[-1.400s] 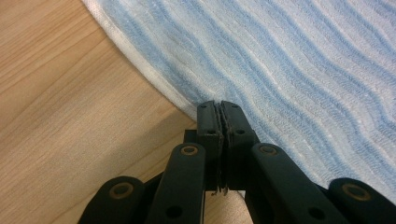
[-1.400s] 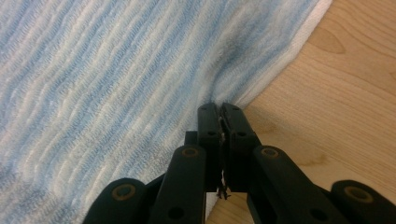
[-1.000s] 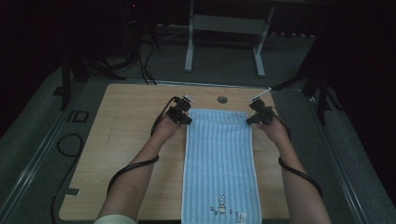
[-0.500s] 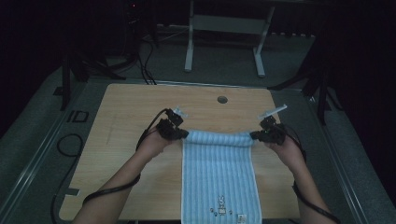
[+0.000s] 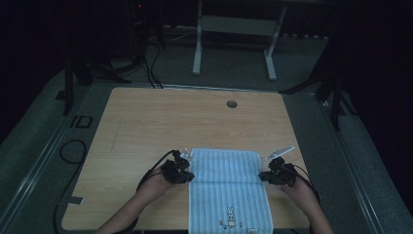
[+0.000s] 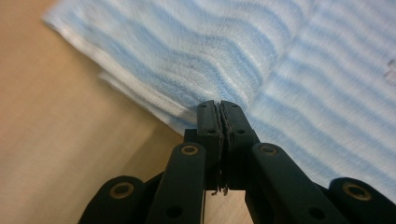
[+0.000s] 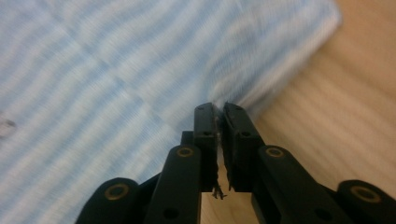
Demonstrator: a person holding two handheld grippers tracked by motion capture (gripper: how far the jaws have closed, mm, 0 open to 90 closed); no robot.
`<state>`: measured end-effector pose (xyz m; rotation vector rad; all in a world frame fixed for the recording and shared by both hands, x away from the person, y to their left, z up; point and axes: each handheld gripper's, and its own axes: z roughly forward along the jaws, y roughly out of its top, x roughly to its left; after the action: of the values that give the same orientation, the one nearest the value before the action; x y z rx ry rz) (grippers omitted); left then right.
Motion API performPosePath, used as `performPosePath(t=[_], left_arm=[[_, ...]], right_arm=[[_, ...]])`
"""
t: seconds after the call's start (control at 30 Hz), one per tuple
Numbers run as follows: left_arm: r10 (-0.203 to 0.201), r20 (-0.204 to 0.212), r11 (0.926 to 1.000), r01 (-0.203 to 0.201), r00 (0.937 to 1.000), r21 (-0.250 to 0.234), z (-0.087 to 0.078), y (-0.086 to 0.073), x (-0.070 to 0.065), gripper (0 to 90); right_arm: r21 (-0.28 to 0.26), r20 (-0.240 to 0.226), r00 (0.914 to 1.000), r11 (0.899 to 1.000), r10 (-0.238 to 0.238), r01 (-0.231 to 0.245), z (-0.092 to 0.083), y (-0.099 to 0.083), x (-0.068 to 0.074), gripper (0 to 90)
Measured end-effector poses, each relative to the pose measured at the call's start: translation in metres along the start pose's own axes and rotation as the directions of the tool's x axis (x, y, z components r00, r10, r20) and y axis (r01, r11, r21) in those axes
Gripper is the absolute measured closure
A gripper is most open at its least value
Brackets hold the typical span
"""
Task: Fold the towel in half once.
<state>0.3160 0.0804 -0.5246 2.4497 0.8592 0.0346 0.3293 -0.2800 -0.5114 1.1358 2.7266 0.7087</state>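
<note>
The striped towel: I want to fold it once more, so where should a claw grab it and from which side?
Grip the towel at the two ends of its far folded edge, where the layers stack. Come in from the long sides, level with the table, as the left claw and right claw sit now; that doubled edge likely gives more to pinch.

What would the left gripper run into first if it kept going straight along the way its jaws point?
The left gripper points straight at the folded edge of the blue striped towel, which it already pinches. Going on, it would push into the upper towel layer; beyond that lies more towel on the table.
</note>
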Motion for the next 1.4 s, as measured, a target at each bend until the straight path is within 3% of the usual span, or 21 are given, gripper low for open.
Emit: performPosePath(t=[0.03, 0.07, 0.13, 0.17, 0.23, 0.33, 0.47, 0.63, 0.67, 0.77, 1.13, 1.4], left_arm=[[0.000, 0.000, 1.0000, 0.000, 1.0000, 0.000, 0.000, 0.000, 0.000, 86.8], [-0.012, 0.029, 0.9996, 0.012, 0.9995, 0.026, 0.003, -0.003, 0.000, 86.1], [-0.015, 0.022, 0.9996, 0.014, 0.9997, 0.025, 0.000, -0.003, 0.000, 77.4], [-0.006, 0.005, 0.9997, 0.005, 1.0000, 0.024, -0.004, -0.003, -0.001, 77.4], [0.003, -0.030, 0.9999, -0.003, 0.9996, -0.012, -0.016, -0.002, -0.003, 62.5], [0.015, -0.045, 0.9977, -0.018, 0.9989, -0.066, -0.029, 0.003, -0.009, 55.2], [0.037, -0.037, 0.9976, -0.039, 0.9986, -0.057, -0.018, 0.010, -0.014, 51.1], [0.052, -0.031, 0.9986, -0.053, 0.9982, -0.007, 0.007, 0.014, -0.012, 49.6], [0.051, -0.031, 0.9987, -0.050, 0.9982, 0.008, 0.015, 0.014, -0.010, 49.6], [0.045, -0.030, 0.9990, -0.045, 0.9985, -0.002, 0.017, 0.015, -0.008, 49.8], [0.037, -0.045, 0.9993, -0.037, 0.9983, 0.008, 0.021, 0.028, 0.006, 50.9], [0.024, -0.051, 0.9997, -0.024, 0.9984, -0.001, 0.025, 0.040, 0.028, 50.9]], right_arm=[[0.000, 0.000, 1.0000, 1.000, 0.000, 0.000, 0.000, 0.000, 0.000, 83.1], [0.026, 0.012, 0.9999, 1.000, -0.001, 0.000, 0.002, -0.003, -0.002, 77.2], [0.012, 0.012, 0.9999, 1.000, 0.009, -0.009, -0.002, -0.004, -0.003, 74.5], [0.012, 0.012, 0.9999, 1.000, 0.009, -0.009, -0.002, -0.004, -0.003, 74.5], [0.000, 0.041, 0.9992, 1.000, -0.006, 0.006, -0.010, -0.003, -0.001, 71.2], [-0.047, 0.039, 0.9989, 0.998, -0.027, 0.029, -0.023, 0.004, 0.006, 69.4], [-0.029, 0.021, 0.9974, 0.997, -0.068, 0.069, -0.020, 0.014, 0.018, 62.9], [0.037, 0.010, 0.9942, 0.994, -0.107, 0.107, 0.003, 0.017, 0.022, 54.6], [0.080, 0.025, 0.9933, 0.991, -0.113, 0.110, 0.013, 0.017, 0.021, 51.4], [0.103, 0.024, 0.9919, 0.987, -0.125, 0.122, 0.022, 0.018, 0.021, 49.6], [0.113, 0.000, 0.9926, 0.986, -0.121, 0.120, 0.028, 0.030, 0.005, 45.0], [0.117, 0.026, 0.9927, 0.987, -0.118, 0.114, 0.038, 0.051, -0.008, 42.4]])
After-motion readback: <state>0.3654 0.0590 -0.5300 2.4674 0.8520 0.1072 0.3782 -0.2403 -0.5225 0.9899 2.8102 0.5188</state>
